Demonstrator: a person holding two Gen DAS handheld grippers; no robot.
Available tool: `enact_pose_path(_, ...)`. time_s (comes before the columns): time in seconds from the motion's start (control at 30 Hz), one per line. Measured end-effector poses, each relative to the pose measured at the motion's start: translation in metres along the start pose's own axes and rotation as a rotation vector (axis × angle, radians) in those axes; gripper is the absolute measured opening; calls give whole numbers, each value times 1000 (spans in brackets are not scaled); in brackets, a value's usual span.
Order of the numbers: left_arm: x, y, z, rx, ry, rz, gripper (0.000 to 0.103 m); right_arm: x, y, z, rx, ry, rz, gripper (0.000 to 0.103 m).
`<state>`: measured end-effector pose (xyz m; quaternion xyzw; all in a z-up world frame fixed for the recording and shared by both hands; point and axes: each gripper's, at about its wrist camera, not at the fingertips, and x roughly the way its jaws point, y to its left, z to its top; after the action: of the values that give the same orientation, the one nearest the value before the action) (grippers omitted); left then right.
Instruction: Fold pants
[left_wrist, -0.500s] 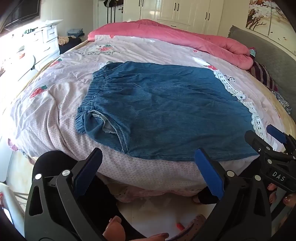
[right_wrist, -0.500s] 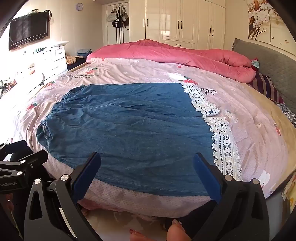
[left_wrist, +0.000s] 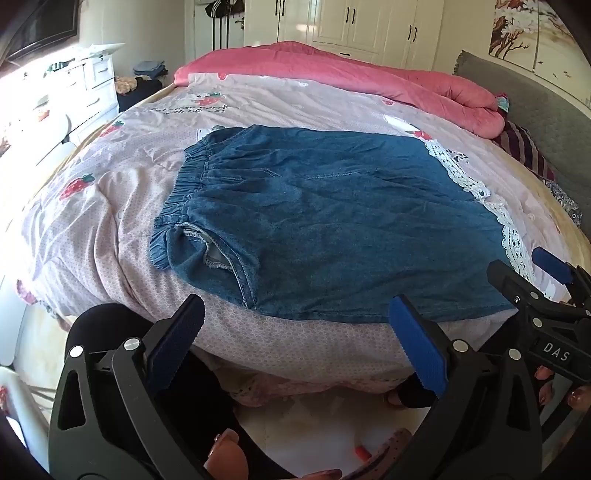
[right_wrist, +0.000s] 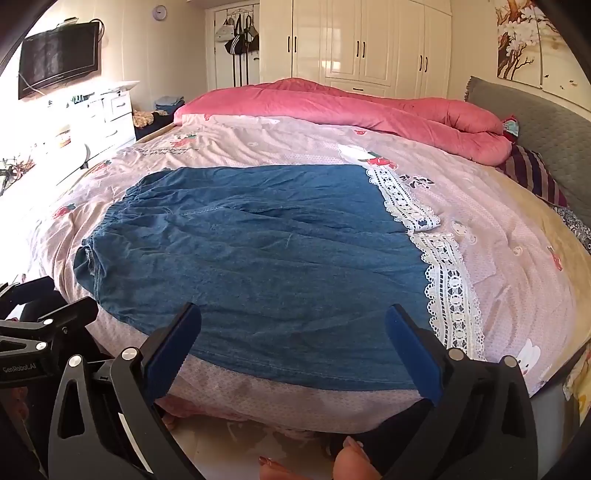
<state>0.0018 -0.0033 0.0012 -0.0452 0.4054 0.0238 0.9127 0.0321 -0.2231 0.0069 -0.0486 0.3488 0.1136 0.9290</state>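
Observation:
Blue denim pants with white lace hems lie spread flat on the bed, elastic waistband to the left and legs to the right. My left gripper hovers at the bed's near edge, open, nothing between its blue pads. In the right wrist view the pants fill the middle, with the lace hems on the right. My right gripper is open and empty just short of the pants' near edge. Each gripper shows in the other's view: the right gripper and the left gripper.
A pink patterned sheet covers the bed. A rolled pink duvet lies along the far side. A grey headboard and a striped pillow are on the right, white drawers on the left. A person's toes stand on the floor below.

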Motion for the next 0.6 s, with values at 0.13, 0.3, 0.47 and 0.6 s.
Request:
enact_pose_path(0.13,0,0,-1,-1,-6,2,94,0,0,0,0,-1,0,99)
enact_pose_path(0.3,-1,1,-1,-1,-13,7,94,0,1,-1,-1,0,-1,99)
enact_pose_path(0.47,-3,2,-1,-2,-15,3,94,0,0,0,-2,-2,-1,99)
enact_pose_path(0.6,-3,2,-1,-1,-16,-2,94,-1,-1,0,-6,-5,-3,99)
